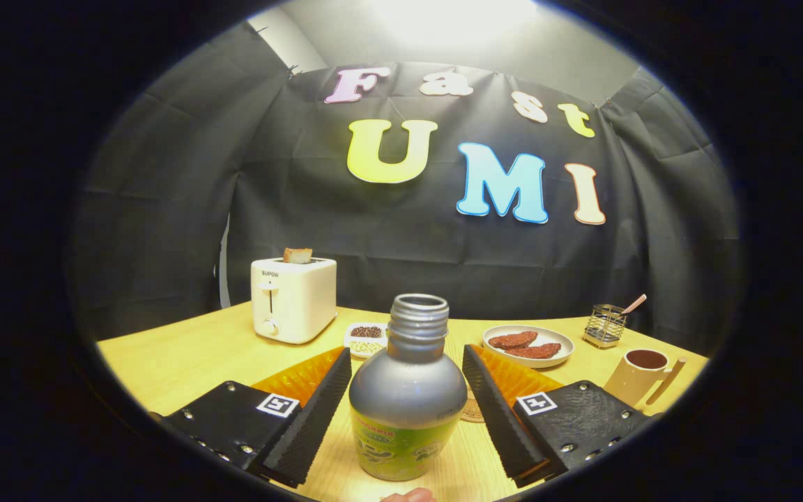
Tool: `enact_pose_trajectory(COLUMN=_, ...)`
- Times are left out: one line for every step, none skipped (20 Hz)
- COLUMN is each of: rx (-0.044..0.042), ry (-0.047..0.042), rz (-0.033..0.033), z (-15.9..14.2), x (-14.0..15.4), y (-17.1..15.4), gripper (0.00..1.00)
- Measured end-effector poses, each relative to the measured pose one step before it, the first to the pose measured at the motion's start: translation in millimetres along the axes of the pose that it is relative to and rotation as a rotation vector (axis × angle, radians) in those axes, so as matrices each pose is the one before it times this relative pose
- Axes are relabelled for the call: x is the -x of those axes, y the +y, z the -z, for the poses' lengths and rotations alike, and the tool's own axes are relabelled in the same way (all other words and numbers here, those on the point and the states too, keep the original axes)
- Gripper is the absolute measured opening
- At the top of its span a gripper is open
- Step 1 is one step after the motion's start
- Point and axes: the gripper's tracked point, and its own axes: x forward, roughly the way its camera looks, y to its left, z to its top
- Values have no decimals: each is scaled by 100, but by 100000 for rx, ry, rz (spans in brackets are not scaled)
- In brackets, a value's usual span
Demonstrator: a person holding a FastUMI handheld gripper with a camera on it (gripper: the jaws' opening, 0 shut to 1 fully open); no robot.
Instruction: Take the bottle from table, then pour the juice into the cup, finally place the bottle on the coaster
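straddling upright bottle [407, 401], gripper [407, 411] fingers apart

Gripper view: fisheye camera mounted on the gripper [407, 411], low over the wooden table [185, 355], facing forward along the two parted fingers toward the black cloth wall [290, 202]. Very near: the uncapped bottle [408, 397] standing between the fingers; farther off: toaster [293, 298], plate [528, 346] and cup [642, 375].

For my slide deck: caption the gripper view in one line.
Open gripper straddles an uncapped grey bottle with a green label on the wooden table, fingers not yet touching it; beige cup beyond.
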Motion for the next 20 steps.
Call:
enact_pose_trajectory(rx=-52, ry=1051, rz=-79, z=564, x=-187, y=15, gripper=98)
enact_pose_trajectory(rx=-399, ry=926, rz=355, z=499, x=-114, y=-35, gripper=98)
enact_pose_trajectory(rx=-378, ry=414, rz=96, z=291, x=2, y=31, gripper=98)
enact_pose_trajectory(rx=-510, ry=192, rz=92, z=139, x=1, y=28, gripper=98)
enact_pose_trajectory(rx=-459, ry=-179, rz=-181, z=93, x=-8, y=39, gripper=98)
enact_pose_trajectory(rx=-701, ry=-258, rz=-1102, z=45, x=-214, y=325, gripper=96)
enact_pose_trajectory(rx=-663, ry=-120, rz=-326, z=-56, x=114, y=147, gripper=93)
enact_pose_trajectory(rx=-1012, ry=-39, rz=-1157, z=55, x=-4, y=-47, gripper=83)
enact_pose_trajectory(rx=-1416, ry=-853, rz=-1610, z=-65, x=32, y=206, gripper=83)
enact_pose_trajectory(rx=-1559, ry=-367, rz=-83, z=-137, x=118, y=-169, gripper=81)
enact_pose_trajectory(rx=-1567, ry=-207, rz=693, z=-36, x=120, y=-426, gripper=80)
enact_pose_trajectory(rx=-1403, ry=-343, rz=895, z=-306, x=13, y=-382, gripper=79)
enact_pose_trajectory(rx=-850, ry=-763, rz=758, z=-552, x=115, y=-254, gripper=79)
enact_pose_trajectory(rx=-574, ry=-862, rz=823, z=-653, x=115, y=-360, gripper=79)
enact_pose_trajectory(rx=-604, ry=-139, rz=607, z=-343, x=-80, y=-436, gripper=79)
enact_pose_trajectory(rx=-1042, ry=-224, rz=999, z=-464, x=-130, y=-521, gripper=79)
enact_pose_trajectory(rx=-2006, ry=-312, rz=639, z=-390, x=-101, y=-372, gripper=79)
enact_pose_trajectory(rx=-3029, ry=-144, rz=-87, z=-397, x=-115, y=-289, gripper=79)
enact_pose_trajectory(rx=-3155, ry=697, rz=-235, z=-238, x=-346, y=-160, gripper=79)
enact_pose_trajectory(rx=-1726, ry=808, rz=1414, z=-305, x=-145, y=-582, gripper=78)
